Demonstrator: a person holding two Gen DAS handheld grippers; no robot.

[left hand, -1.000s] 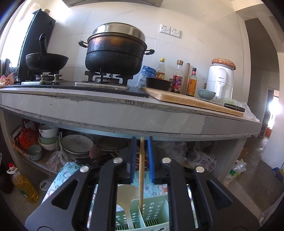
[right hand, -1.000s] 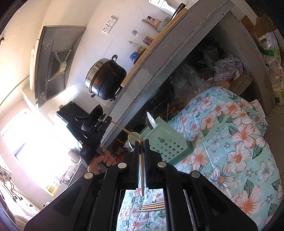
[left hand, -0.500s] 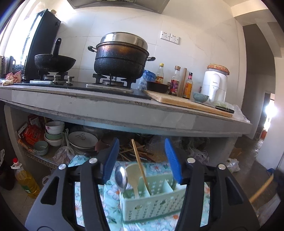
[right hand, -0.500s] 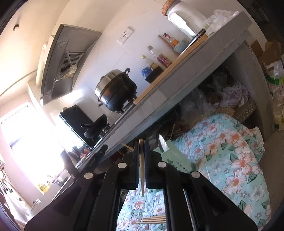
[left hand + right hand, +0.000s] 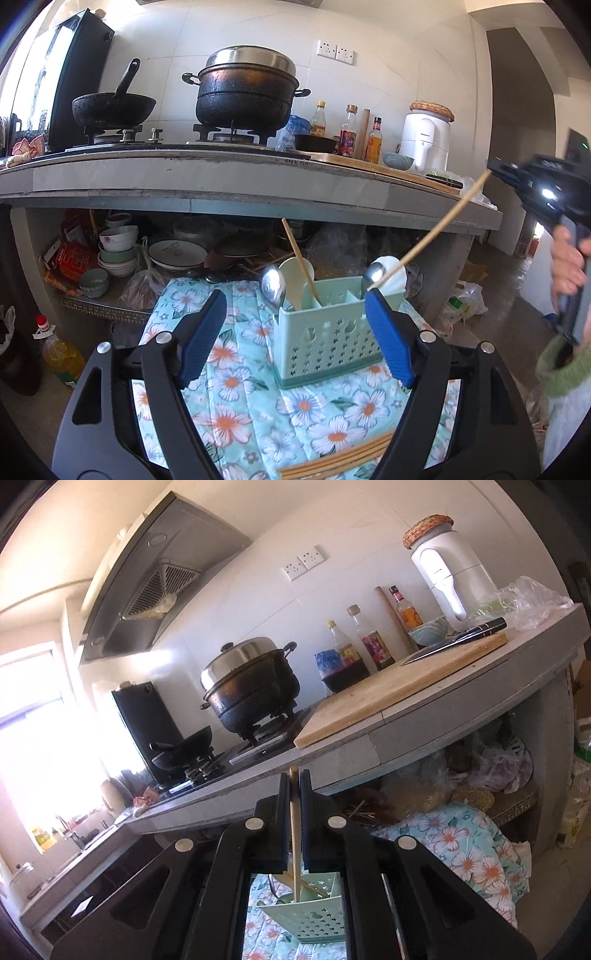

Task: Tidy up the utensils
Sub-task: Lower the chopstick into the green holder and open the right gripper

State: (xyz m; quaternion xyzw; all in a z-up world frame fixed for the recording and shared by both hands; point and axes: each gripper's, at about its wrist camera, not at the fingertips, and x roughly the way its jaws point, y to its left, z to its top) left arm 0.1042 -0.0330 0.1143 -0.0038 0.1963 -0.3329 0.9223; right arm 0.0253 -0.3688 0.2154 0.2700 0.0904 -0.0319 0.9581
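We judge the chopstick (image 5: 294, 827), clamped near its end by the right gripper (image 5: 294, 786), light and stiff; left gripper (image 5: 295, 325) opening, empty.

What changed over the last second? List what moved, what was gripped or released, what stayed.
Left gripper let go of the wooden chopstick now leaning in the mint-green plastic utensil caddy, backed away, jaws opening. Right gripper rose, still clamped on its thin wooden chopstick. Caddy and spoons stayed.
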